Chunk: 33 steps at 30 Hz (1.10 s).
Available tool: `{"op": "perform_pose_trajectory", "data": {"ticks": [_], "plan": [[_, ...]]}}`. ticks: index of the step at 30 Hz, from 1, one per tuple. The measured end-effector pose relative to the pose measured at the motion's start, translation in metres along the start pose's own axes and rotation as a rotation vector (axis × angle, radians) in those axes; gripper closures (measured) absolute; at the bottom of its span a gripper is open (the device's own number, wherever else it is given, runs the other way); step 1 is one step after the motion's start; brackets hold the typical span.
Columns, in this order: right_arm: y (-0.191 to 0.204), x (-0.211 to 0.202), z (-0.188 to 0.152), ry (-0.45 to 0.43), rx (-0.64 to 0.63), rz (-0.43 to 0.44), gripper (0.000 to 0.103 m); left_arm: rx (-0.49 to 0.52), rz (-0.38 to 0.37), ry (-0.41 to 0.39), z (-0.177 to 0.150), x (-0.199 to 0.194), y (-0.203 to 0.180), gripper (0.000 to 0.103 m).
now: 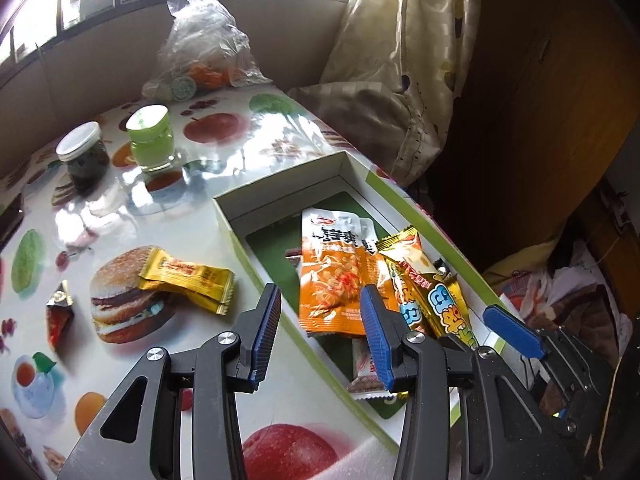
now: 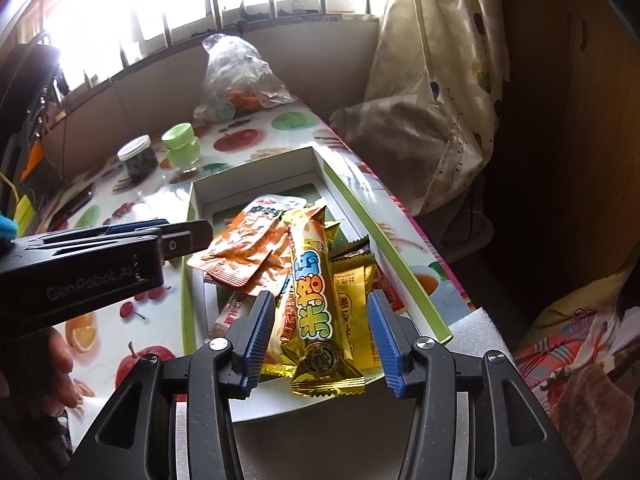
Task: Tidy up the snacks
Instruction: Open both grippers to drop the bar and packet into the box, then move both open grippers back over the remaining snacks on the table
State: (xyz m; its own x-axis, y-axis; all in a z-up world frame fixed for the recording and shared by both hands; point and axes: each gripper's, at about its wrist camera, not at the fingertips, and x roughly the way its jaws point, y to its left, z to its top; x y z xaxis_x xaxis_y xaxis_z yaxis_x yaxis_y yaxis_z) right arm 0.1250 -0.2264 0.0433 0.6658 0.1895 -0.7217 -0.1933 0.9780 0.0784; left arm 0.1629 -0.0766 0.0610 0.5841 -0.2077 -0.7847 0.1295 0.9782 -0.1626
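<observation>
"GenRobot.AI" stands on the left hand-held gripper (image 2: pixel 182 234) (snack wrappers' print unreadable).

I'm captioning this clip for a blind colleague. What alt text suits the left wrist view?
The open left gripper hovers over a box holding snack packets; beside it on the fruit-print table lie a gold packet and a small red packet.

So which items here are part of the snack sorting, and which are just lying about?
Part of the job:
- box
- orange packet and gold bar, in the box
- gold-wrapped snack and red candy, on the table

Lying about:
- dark jar
- green jar
- plastic bag
- curtain
</observation>
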Motion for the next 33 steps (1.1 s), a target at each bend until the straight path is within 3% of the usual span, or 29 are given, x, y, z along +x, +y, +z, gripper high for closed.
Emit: {"op": "perform_pose_trajectory", "data": {"ticks": [18,33], "plan": [[0.021,-0.017,0.003,-0.032,-0.031,0.011,0.054,-0.021,0.074,-0.083,-0.021,-0.045,0.019,0.06],[0.057,-0.015,0.005,-0.033,-0.084,0.056,0.054,-0.07,0.124,-0.101,-0.044,-0.07,0.048,0.06]]}}
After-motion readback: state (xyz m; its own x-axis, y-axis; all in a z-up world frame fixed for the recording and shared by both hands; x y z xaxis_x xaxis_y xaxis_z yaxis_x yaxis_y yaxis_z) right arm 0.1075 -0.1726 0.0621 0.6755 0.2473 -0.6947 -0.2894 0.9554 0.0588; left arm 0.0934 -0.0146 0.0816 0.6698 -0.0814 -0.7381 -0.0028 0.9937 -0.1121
